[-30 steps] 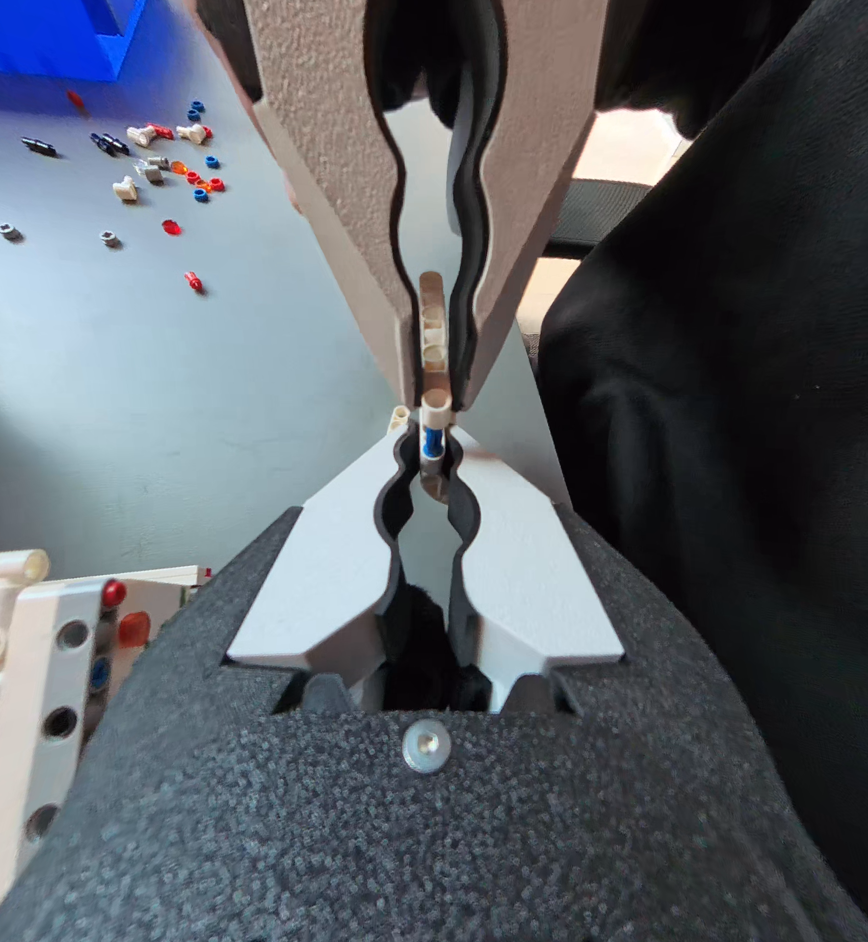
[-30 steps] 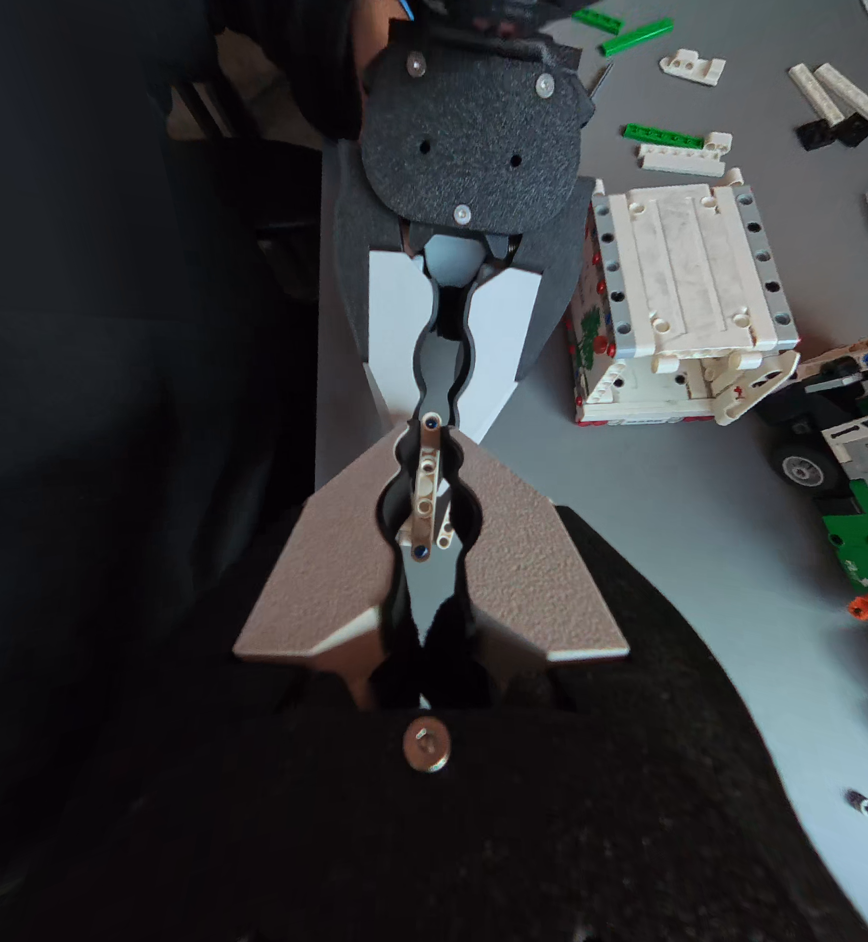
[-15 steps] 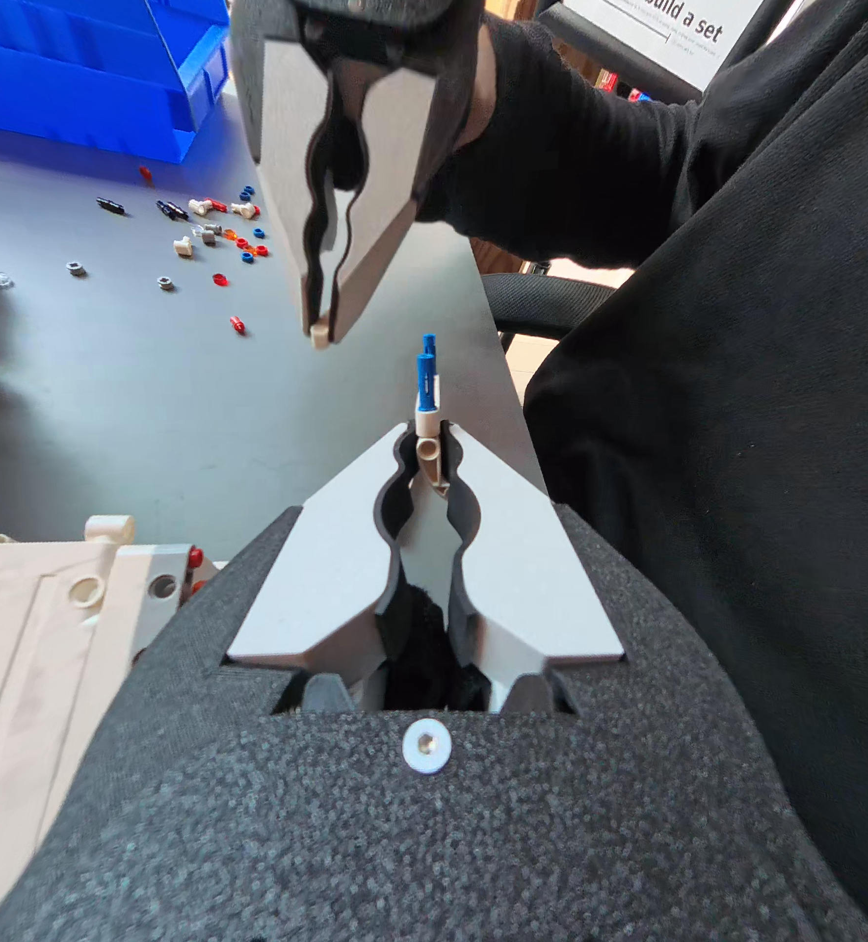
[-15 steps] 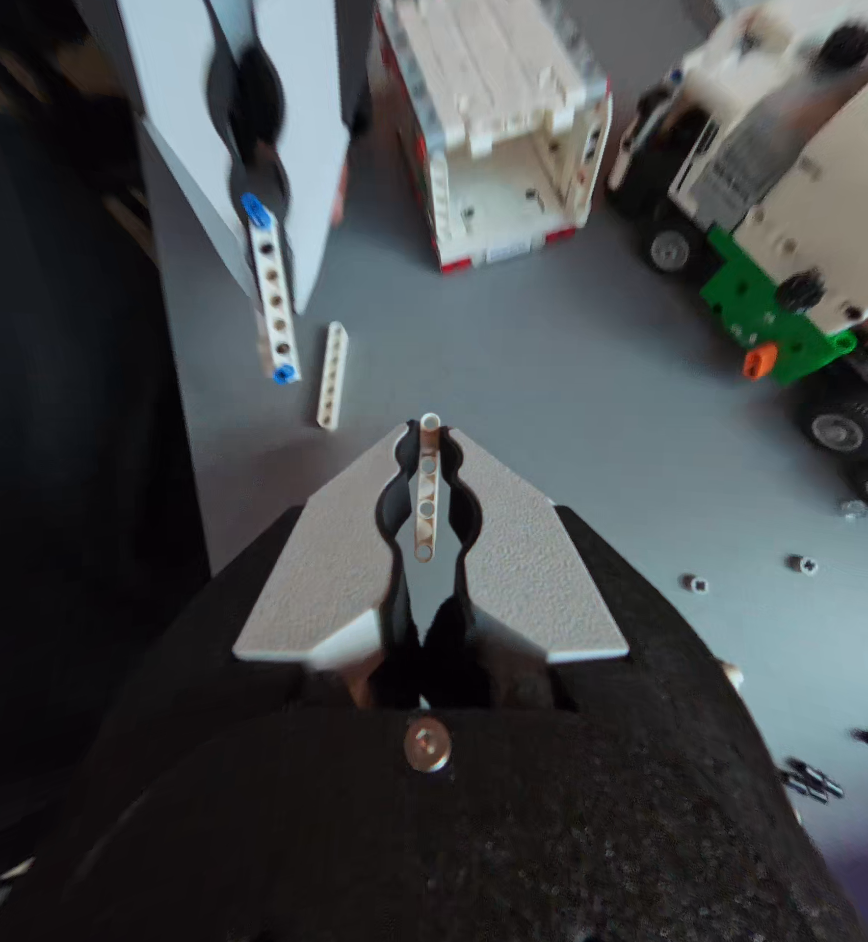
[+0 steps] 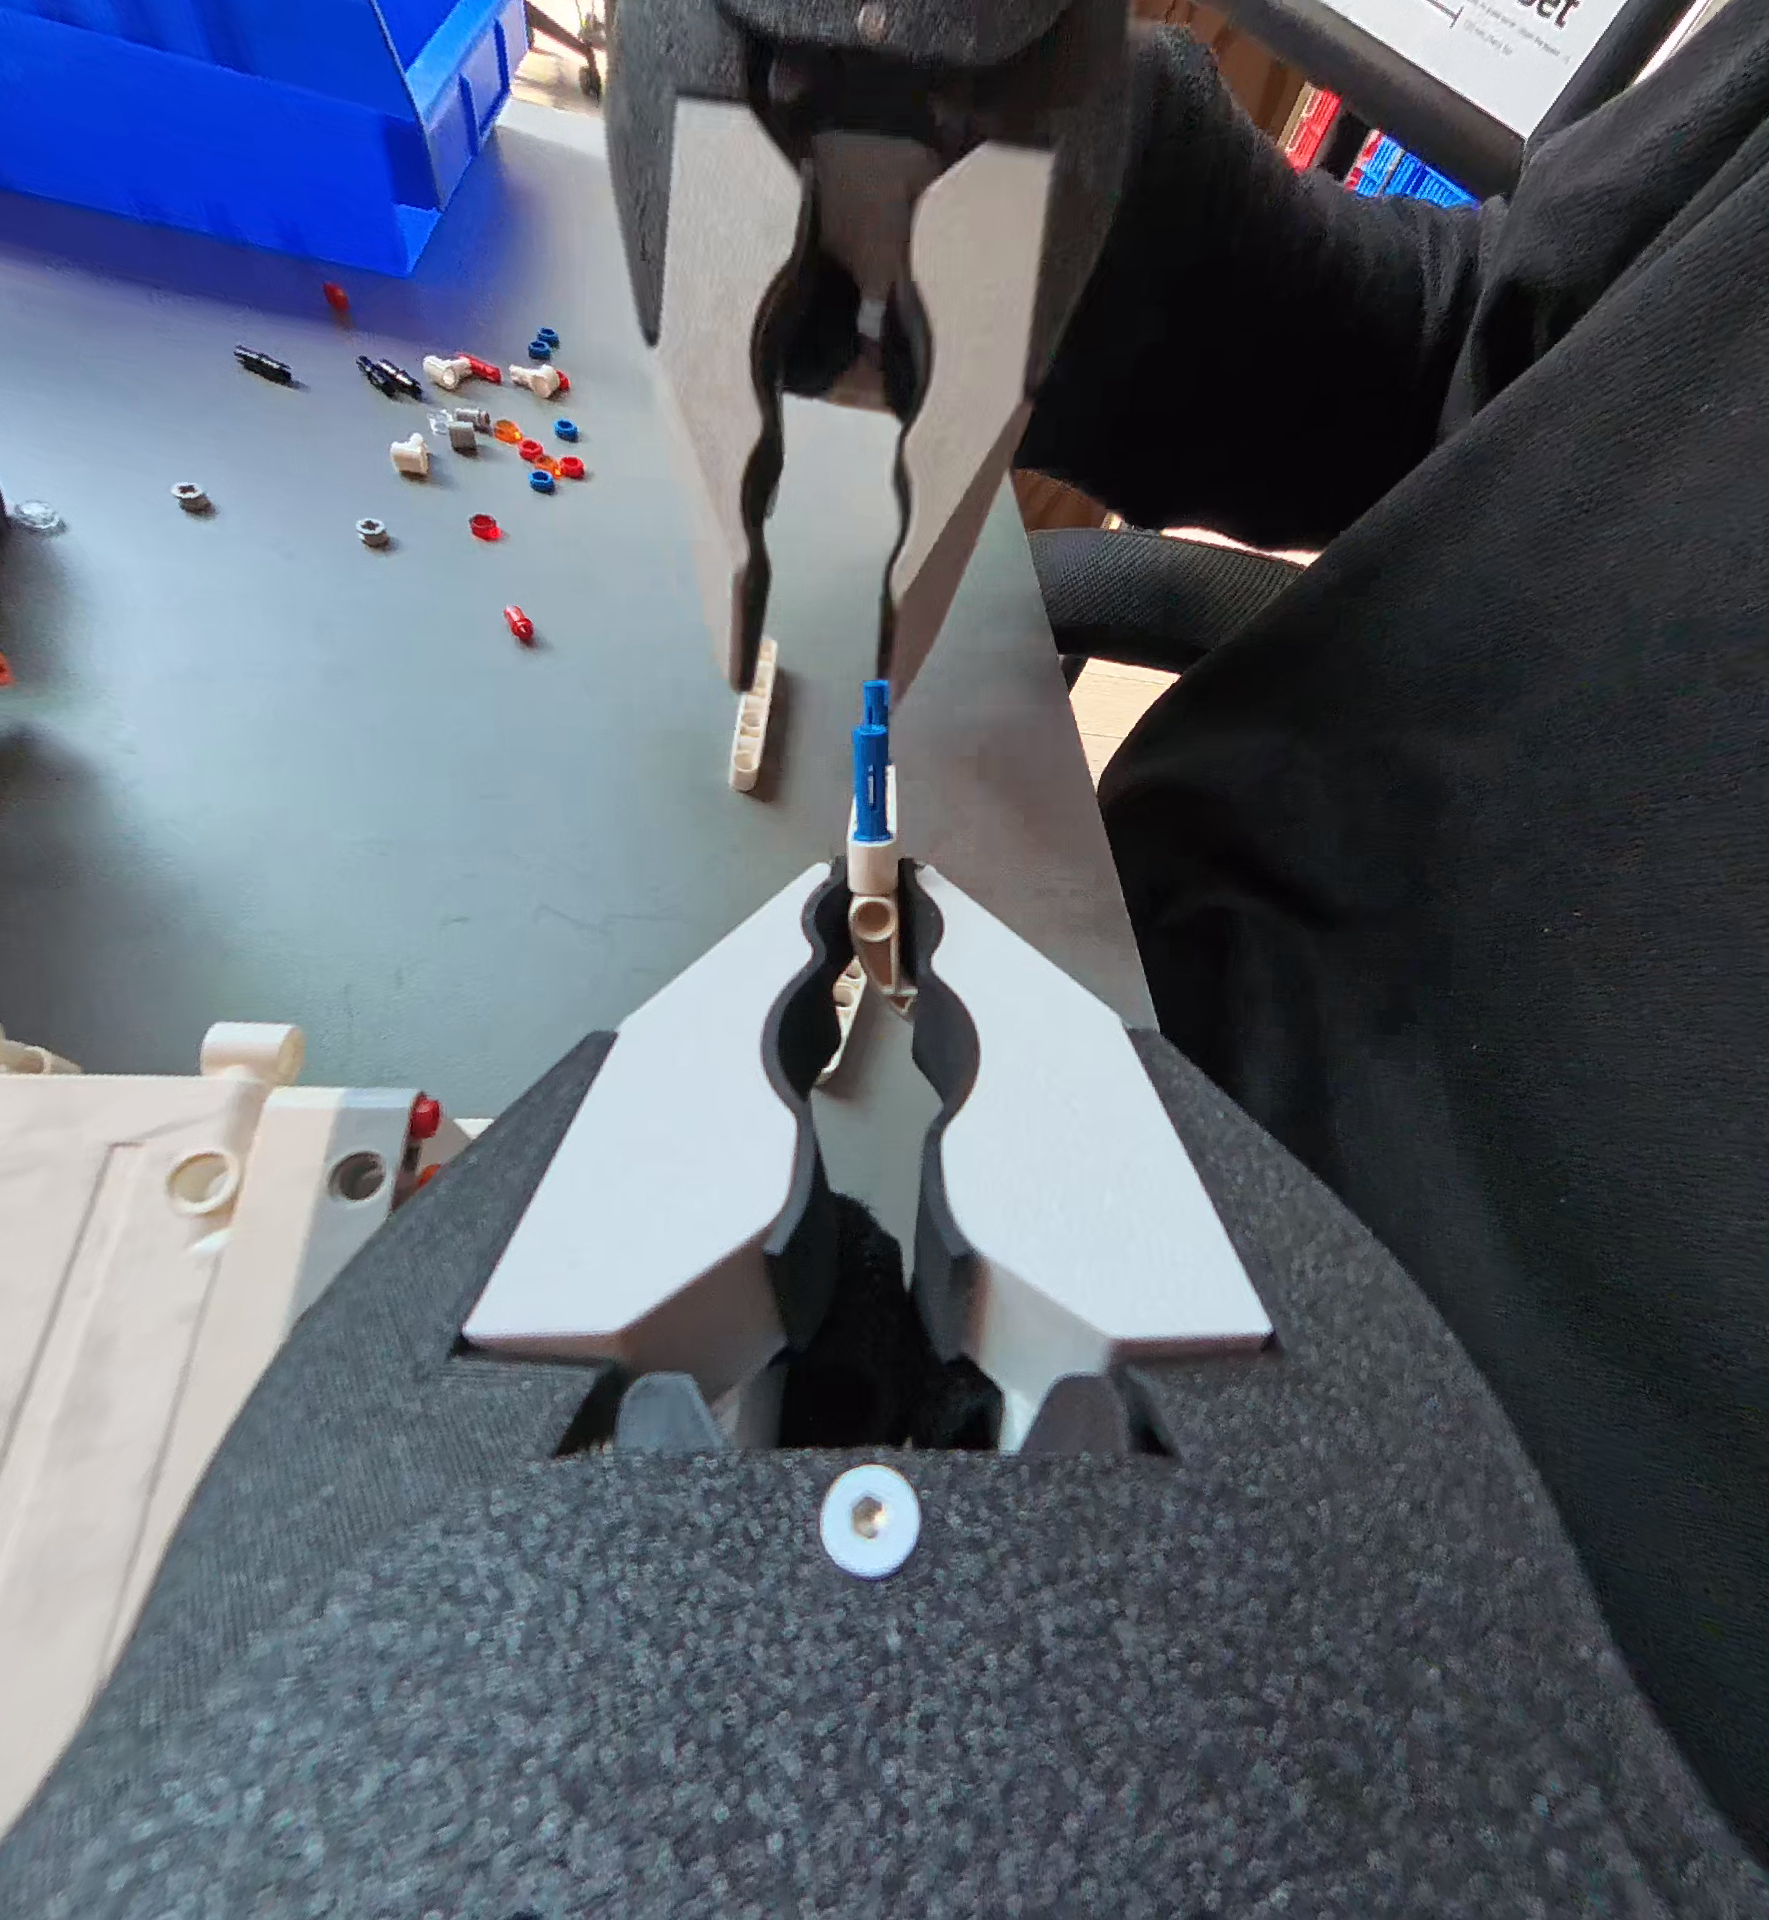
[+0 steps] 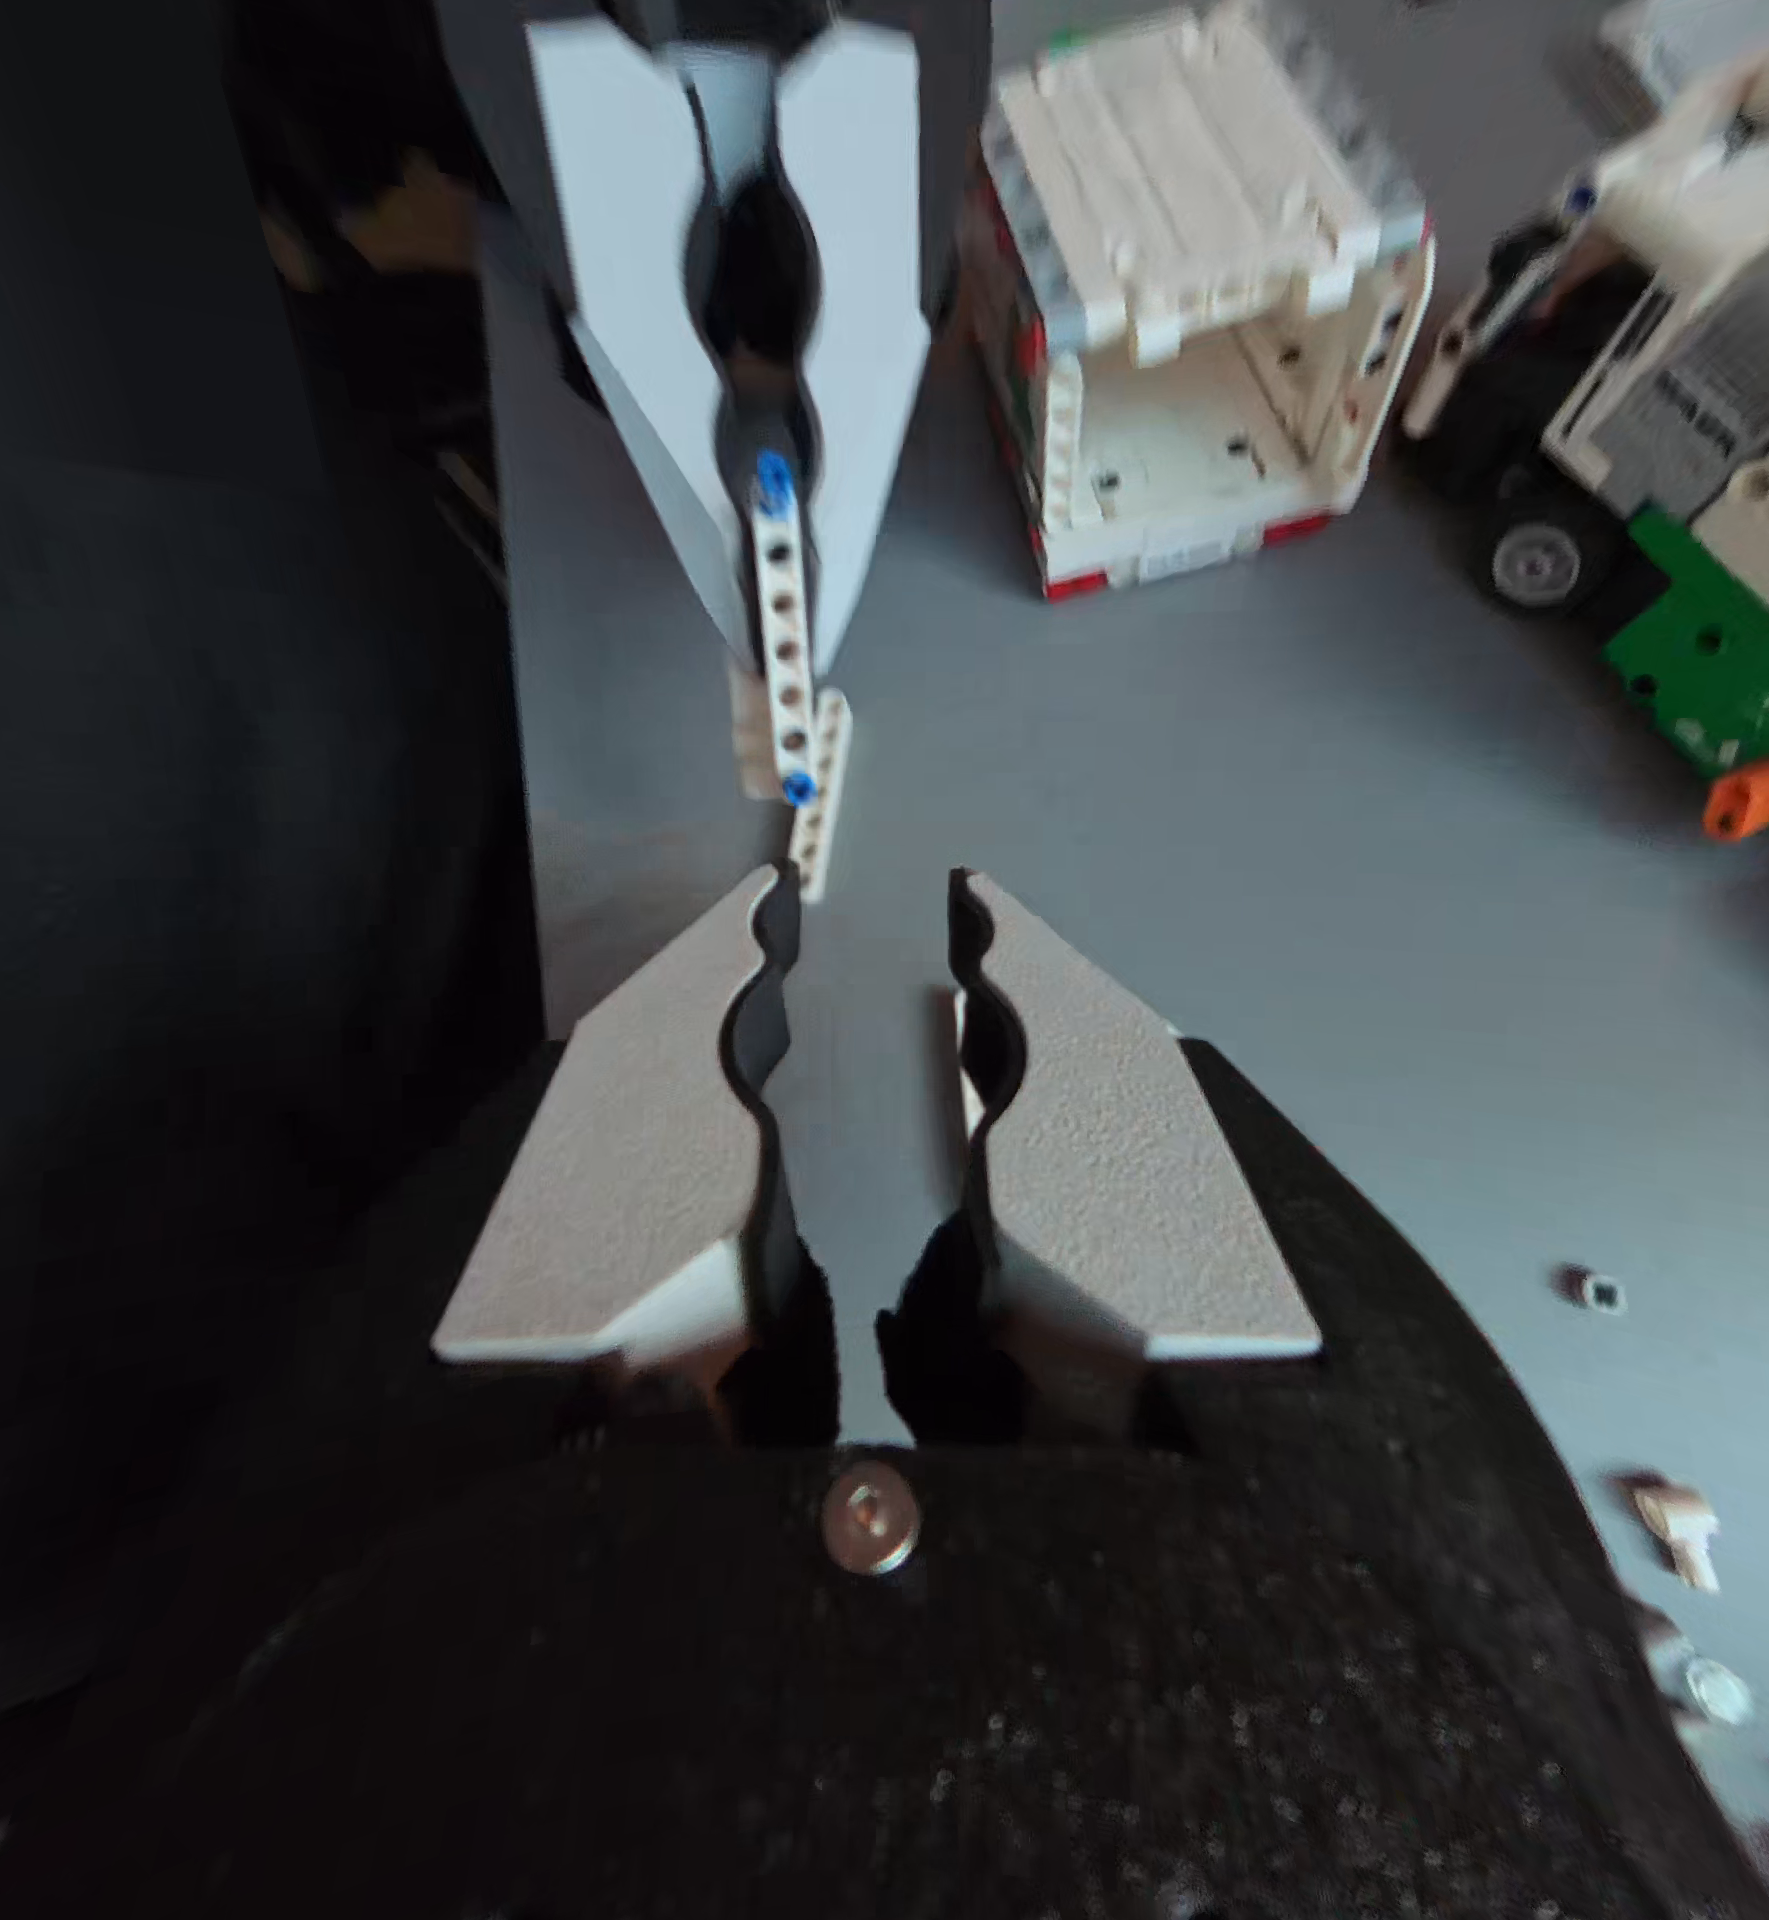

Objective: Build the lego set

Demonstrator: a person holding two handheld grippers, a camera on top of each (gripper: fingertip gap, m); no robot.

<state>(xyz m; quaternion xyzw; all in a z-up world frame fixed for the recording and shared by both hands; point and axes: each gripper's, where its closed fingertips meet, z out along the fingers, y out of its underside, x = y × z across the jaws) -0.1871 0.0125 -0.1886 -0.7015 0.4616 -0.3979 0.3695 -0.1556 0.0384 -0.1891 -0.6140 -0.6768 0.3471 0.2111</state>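
Note:
My left gripper (image 5: 875, 871) is shut on a white holed beam (image 5: 872, 854) with a blue pin (image 5: 869, 774) at each end. The beam sticks out past the fingertips. From the right wrist view this gripper (image 6: 786, 665) hangs from above with the beam (image 6: 784, 613). My right gripper (image 6: 872, 883) is open, just short of the beam's lower end. In the left wrist view it (image 5: 823, 675) points down at the table. A second pale beam (image 6: 826, 769) lies on the grey table by its fingertip, also seen from the left wrist (image 5: 753, 727). A pale strip lies against its right finger; I cannot tell what it is.
A white box-shaped model body (image 6: 1202, 312) stands behind, and shows at the lower left of the left wrist view (image 5: 80, 1299). A green and white truck (image 6: 1711, 582) is at the right. Small loose pieces (image 5: 485, 447) and a blue bin (image 5: 184, 125) lie farther off. A person in black (image 5: 1482, 935) sits at the table edge.
My right gripper was shut on a tan beam and is now open. It has pulled away from the left gripper and turned toward the table. My left gripper still holds its beam.

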